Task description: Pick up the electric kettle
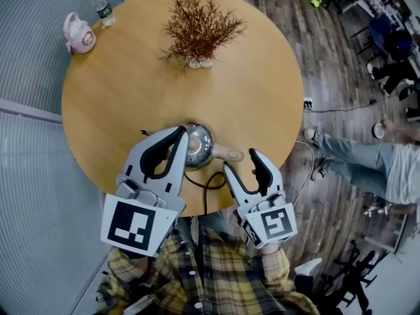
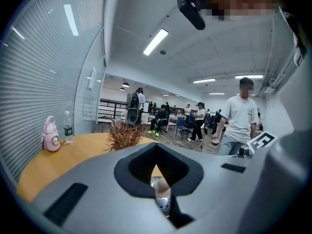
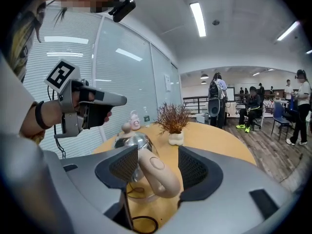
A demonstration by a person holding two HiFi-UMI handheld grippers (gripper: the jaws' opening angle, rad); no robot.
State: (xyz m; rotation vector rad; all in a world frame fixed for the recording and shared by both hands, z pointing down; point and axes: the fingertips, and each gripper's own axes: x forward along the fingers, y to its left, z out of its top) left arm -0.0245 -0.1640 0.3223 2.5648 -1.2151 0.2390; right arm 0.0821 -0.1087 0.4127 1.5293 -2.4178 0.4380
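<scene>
– Marker cubes [image 1: 134, 225] sit closest, one on each gripper, both just above the table's [image 1: 98, 77] near edge. What is the left gripper [image 1: 178, 134] doing?

– Nothing yet. Its jaws are together with nothing in them, and it hangs over the table's near edge.

– And the electric kettle [image 1: 198, 143]?

– It stands on the table, close to that same near edge. Its handle [image 3: 157, 172] juts toward the table's right rim. The right gripper [image 1: 241, 161] is spread wide with the handle between its jaws. As far as I can tell, the pads aren't pressing on it.

– So how should the grab go?

– I'd slide in until both pads face the thick upper part of the handle, keep the jaws square to it, and close firmly. Then lift straight up off the table. The cord [image 1: 209, 181] loops over the table's near edge and could drag, so raise it slowly.

– Count things for me.

– Two grippers, one kettle and one cord. One dried plant [image 1: 200, 28] stands beyond the table's middle. One pink bottle [image 1: 79, 35] and one water bottle [image 1: 102, 6] stand at the table's far left edge.
</scene>
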